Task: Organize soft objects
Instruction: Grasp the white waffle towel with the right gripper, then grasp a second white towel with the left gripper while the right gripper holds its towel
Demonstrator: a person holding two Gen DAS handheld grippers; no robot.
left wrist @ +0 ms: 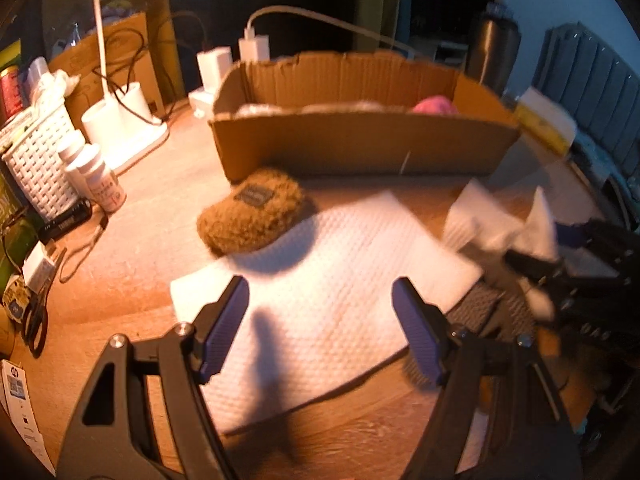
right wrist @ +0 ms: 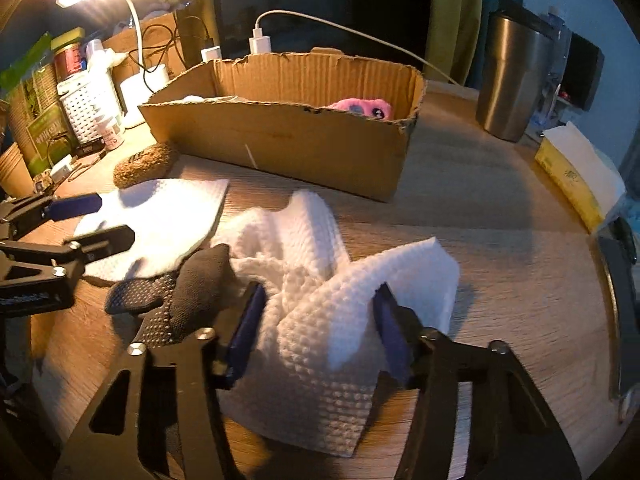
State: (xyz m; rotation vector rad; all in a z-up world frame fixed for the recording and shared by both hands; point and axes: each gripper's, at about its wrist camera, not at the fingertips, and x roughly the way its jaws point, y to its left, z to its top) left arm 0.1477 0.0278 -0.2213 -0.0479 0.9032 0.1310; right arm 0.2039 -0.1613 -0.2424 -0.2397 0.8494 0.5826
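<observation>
In the left wrist view the left gripper [left wrist: 320, 320] hangs with its jaws spread wide and nothing between them, over a flat white paper towel [left wrist: 320, 300] lying on the wooden table [left wrist: 120, 280]. Just beyond the left jaw tip a brown fuzzy pouch [left wrist: 252, 216] rests on the towel's far corner; its dark sewn label is too blurred to read. Farther ahead stands the cardboard box [left wrist: 360, 144], a pink plush toy [left wrist: 435, 104] showing over its rim. Writing on the white bottles [left wrist: 100, 180] left of the jaws is unreadable. In the right wrist view the right gripper [right wrist: 320, 320] has its jaws closed against a crumpled white paper towel [right wrist: 320, 300], pinching its bunched folds. A black dotted glove [right wrist: 176, 300] lies beside the left jaw. Far right, a yellow tissue box [right wrist: 568, 184] bears illegible print
</observation>
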